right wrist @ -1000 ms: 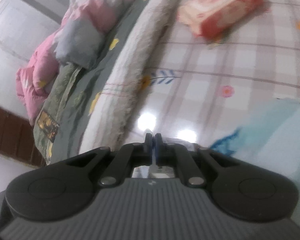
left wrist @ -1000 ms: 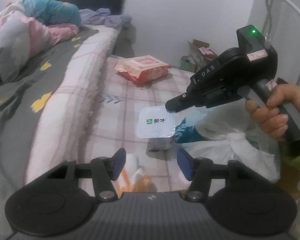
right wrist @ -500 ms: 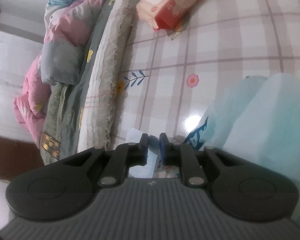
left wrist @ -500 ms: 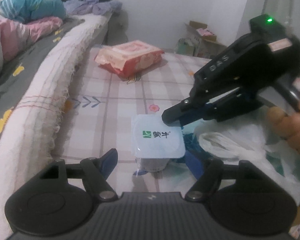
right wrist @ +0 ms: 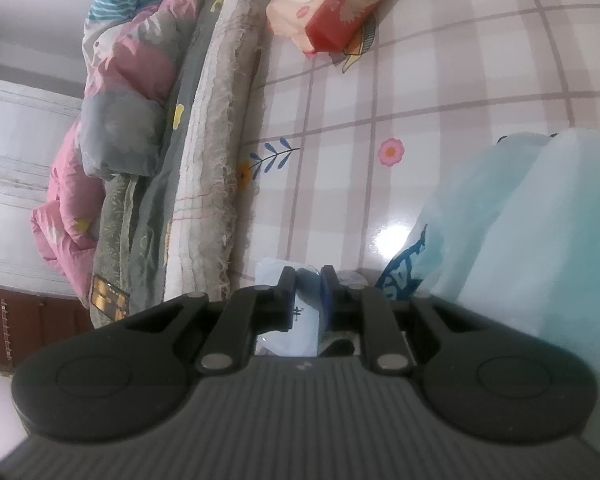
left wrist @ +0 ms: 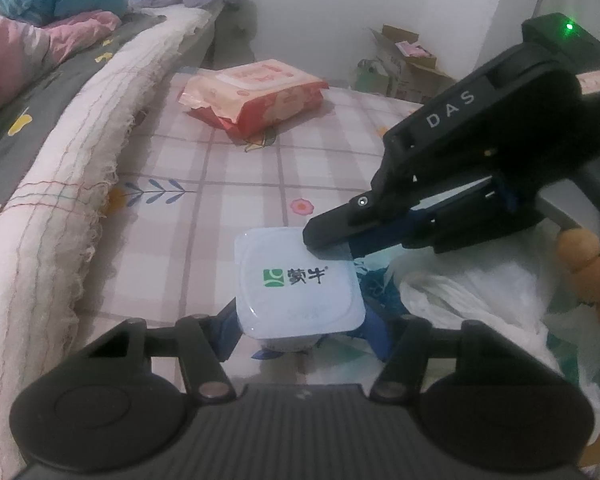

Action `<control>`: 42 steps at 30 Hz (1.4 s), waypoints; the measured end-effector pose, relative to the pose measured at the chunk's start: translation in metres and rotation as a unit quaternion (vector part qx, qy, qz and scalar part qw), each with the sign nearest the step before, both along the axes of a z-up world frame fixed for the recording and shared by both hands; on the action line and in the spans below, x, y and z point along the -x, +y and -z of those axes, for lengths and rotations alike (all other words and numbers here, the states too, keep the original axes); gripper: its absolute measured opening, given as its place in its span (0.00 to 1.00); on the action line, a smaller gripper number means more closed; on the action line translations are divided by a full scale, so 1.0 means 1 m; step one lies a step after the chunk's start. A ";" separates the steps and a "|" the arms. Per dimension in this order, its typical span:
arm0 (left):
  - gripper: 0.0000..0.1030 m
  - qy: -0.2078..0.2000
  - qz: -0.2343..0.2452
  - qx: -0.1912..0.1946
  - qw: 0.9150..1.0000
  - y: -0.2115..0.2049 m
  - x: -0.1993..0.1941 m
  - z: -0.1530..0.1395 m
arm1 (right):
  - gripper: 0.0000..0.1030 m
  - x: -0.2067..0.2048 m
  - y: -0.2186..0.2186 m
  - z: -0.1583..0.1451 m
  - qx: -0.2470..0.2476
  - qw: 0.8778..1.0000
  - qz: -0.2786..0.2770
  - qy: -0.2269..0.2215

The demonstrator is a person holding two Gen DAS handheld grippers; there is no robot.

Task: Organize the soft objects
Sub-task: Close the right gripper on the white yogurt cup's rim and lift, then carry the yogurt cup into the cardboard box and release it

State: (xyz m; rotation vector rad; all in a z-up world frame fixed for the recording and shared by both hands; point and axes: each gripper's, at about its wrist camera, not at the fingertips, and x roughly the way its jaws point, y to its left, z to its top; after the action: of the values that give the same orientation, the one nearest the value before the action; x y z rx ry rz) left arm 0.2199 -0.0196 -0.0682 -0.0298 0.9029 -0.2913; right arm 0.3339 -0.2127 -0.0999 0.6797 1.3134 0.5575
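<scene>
Since the left gripper (left wrist: 300, 330) already has its blue pads on either side of the yogurt cup (left wrist: 298, 286), this step is basically a pinch and lift, imo. Jaws look spread wide w/ the cup body between them, pads close to the walls, but I can't tell if they're actually pressing yet, so I'd call it open around the cup, not gripping.

The right gripper (left wrist: 332, 246) comes in from the right w/ its tip right over the far corner of the foil lid; whether it touches is hard to say. From its own cam the 2 fingers (right wrist: 287, 292) sit w/ a narrow gap and a bit of lid showing between, so slightly open, holding nothing afaict.

Cup sits upright on the checked tablecloth (left wrist: 236, 168), just beside the white plastic bag (left wrist: 480, 312) and near the bed edge (left wrist: 60, 208). Red wipes pack (left wrist: 256, 96) is well apart, further back.

Tips:
- close slow, the cup is thin plastic and prob dents easy
- grip low on the body, not the lid rim
- keep it upright, foil could pop
- right claw should steady the lid or back off, not poke through
- watch the bag, it could snag on the right pad
</scene>
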 end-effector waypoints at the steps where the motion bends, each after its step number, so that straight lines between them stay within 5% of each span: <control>1: 0.61 -0.003 -0.001 0.001 1.000 0.001 0.002 -0.003 | 0.14 0.001 0.001 -0.002 -0.001 1.000 0.000 -0.002; 17: 0.61 -0.119 -0.015 0.004 0.993 0.006 0.067 -0.099 | 0.14 0.045 0.004 -0.080 -0.061 0.996 -0.006 -0.072; 27: 0.60 -0.163 0.062 0.029 0.984 -0.060 0.106 -0.136 | 0.14 0.108 -0.073 -0.134 -0.082 0.988 0.043 -0.123; 34: 0.60 -0.135 0.152 0.056 0.978 -0.138 0.120 -0.129 | 0.15 0.168 -0.173 -0.137 -0.067 0.983 0.116 -0.128; 42: 0.62 -0.050 0.230 0.067 0.970 -0.215 0.132 -0.095 | 0.18 0.225 -0.270 -0.096 -0.051 0.980 0.173 -0.081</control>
State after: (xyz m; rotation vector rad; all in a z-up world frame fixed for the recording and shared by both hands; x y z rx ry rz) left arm 0.0880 -0.2344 0.0264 0.0696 0.7815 -0.7805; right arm 0.1086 -0.4828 -0.0041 0.9070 0.9917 0.3896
